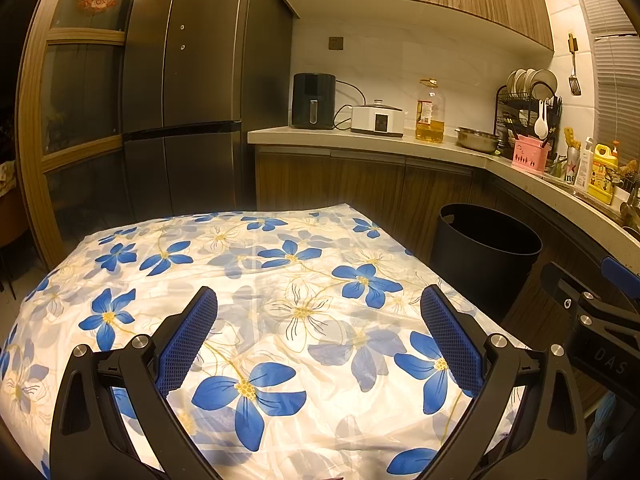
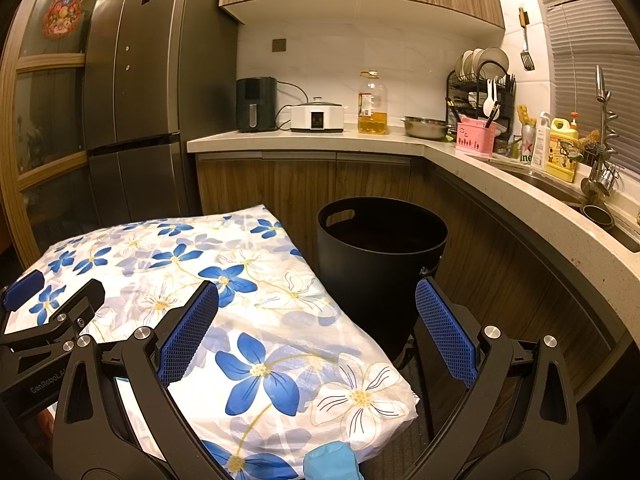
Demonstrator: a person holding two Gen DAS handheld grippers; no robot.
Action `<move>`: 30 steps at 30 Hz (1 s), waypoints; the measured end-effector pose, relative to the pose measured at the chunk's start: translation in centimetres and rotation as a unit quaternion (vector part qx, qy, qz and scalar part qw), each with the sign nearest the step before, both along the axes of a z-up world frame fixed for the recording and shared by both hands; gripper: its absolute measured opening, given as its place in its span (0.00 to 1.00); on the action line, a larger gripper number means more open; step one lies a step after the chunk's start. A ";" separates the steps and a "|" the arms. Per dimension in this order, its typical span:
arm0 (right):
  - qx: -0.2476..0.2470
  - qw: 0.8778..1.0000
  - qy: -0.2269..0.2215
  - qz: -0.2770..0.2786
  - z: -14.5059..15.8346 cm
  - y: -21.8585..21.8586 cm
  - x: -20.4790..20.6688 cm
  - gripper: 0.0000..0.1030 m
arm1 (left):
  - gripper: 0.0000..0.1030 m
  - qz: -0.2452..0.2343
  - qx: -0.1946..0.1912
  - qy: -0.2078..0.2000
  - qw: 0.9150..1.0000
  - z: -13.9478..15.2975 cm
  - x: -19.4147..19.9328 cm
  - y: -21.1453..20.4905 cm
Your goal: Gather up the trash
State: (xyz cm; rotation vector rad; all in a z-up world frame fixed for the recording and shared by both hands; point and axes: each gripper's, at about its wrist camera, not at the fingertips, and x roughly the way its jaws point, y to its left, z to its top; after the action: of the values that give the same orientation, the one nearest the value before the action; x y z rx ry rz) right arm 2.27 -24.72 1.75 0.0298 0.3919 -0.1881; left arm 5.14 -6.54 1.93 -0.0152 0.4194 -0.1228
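Both sets of fingers are spread wide with nothing between them. Left gripper hovers over the middle of the table, which has a white cloth with blue flowers on it. Right gripper hangs over the table's right edge, one finger above the cloth, the other out past the edge over the floor.

No loose trash shows on the cloth in either view. What does show is the bin, a black round tub with a handle cutout, standing on the floor just beside the table's far right corner, between table and cabinets. Can't tell what's inside, it's too dark.

Something blue pokes in at the bottom of the right view, at the table's near edge. Behind the bin, the counter carries an oil bottle and a steel bowl.
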 end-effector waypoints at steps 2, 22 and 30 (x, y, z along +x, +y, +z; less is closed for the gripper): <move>0.000 1.000 0.000 0.000 0.0 0.0 0.0 0.95 | 0.94 0.000 0.000 0.000 1.000 0.0 0.0 0.0; 0.000 1.000 -0.001 -0.001 -0.1 0.0 -0.1 0.95 | 0.76 -0.012 0.002 0.005 1.000 -0.1 -0.1 0.0; -0.001 1.000 -0.001 -0.006 -0.1 -0.1 -0.3 0.95 | 0.70 -0.015 0.003 0.008 1.000 -0.3 -0.1 -0.2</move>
State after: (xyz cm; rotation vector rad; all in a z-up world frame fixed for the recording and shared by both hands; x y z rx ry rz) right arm 1.92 -24.86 1.64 0.0308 0.3893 -0.1997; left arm 5.02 -6.73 1.63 -0.0041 0.4363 -0.1516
